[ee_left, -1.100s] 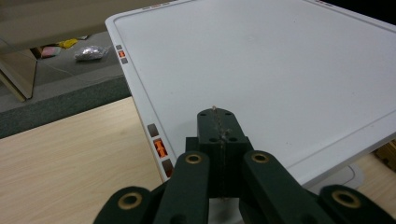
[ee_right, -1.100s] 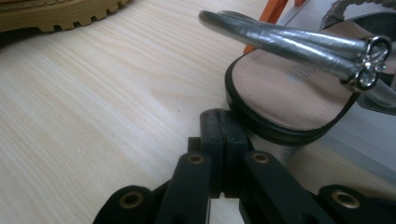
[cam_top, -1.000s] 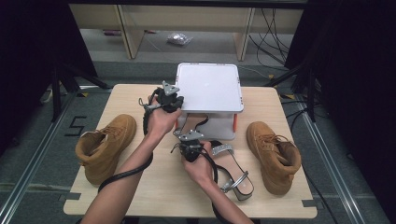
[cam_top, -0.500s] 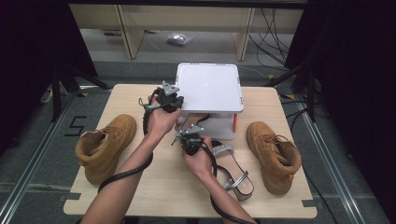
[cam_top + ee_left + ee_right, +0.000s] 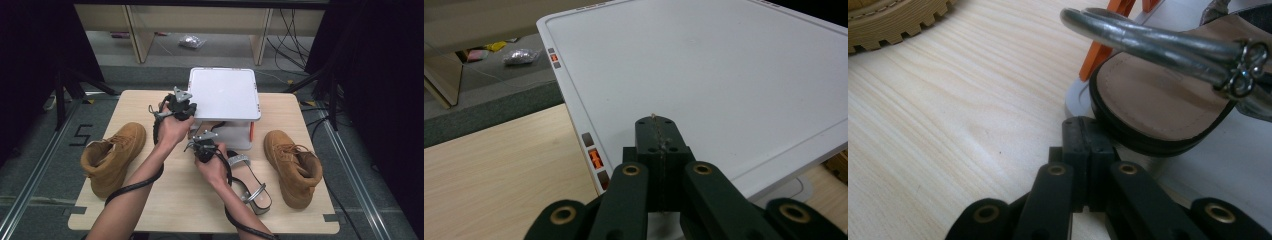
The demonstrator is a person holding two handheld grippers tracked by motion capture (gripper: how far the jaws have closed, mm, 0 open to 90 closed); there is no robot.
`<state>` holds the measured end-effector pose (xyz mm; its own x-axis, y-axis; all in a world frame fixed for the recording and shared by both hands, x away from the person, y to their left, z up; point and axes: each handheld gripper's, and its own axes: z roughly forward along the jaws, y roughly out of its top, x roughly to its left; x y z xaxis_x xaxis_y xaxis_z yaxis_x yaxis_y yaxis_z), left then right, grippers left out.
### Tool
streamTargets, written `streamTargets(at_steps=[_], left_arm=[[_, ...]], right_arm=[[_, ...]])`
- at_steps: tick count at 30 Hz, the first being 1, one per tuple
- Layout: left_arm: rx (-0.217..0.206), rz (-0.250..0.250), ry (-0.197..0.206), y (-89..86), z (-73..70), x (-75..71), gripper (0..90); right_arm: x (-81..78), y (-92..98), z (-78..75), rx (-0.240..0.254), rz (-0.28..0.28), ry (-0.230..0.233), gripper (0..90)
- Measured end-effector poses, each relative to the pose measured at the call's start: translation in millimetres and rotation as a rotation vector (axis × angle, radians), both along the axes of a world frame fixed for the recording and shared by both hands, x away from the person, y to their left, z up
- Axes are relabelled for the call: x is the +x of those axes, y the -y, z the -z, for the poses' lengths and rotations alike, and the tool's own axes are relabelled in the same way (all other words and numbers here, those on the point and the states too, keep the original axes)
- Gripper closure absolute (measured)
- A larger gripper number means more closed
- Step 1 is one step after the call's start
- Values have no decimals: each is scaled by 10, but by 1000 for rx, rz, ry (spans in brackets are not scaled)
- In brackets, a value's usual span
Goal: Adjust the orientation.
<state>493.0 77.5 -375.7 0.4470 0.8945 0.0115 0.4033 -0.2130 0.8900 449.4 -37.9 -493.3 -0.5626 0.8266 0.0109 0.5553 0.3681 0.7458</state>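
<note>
Left hand-held gripper (image 5: 186, 111) hovers with its jaws pressed together and empty at the left edge of the white shoe rack's (image 5: 222, 92) top shelf. Right hand-held gripper (image 5: 204, 148) also has its jaws together, holding nothing, tip right at the heel edge of a silver-strapped sandal (image 5: 248, 180) that lies on the counter (image 5: 180, 200) with its heel end reaching the rack's lower shelf. A tan boot (image 5: 107, 157) stands at the left, another (image 5: 292, 165) at the right.
</note>
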Motion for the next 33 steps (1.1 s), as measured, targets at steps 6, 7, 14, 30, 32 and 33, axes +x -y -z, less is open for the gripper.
streamTargets(at_steps=[6,7,14,30,32,33], left_arm=[[-6,1,0,-8,1,0,897],[-7,1,-2,-10,0,1,898],[-7,0,1,-4,4,0,898],[-2,0,1,-26,-4,15,897],[-3,1,2,-27,-4,16,897],[-3,0,1,-25,-6,16,897]], right_arm=[[-61,57,-31,19,-3,14,849],[-96,75,-55,42,11,-19,850],[-141,321,-136,101,163,-41,900],[-135,348,-179,127,192,-23,856],[-131,369,-195,113,181,-13,852],[-124,371,-197,121,179,-17,849]])
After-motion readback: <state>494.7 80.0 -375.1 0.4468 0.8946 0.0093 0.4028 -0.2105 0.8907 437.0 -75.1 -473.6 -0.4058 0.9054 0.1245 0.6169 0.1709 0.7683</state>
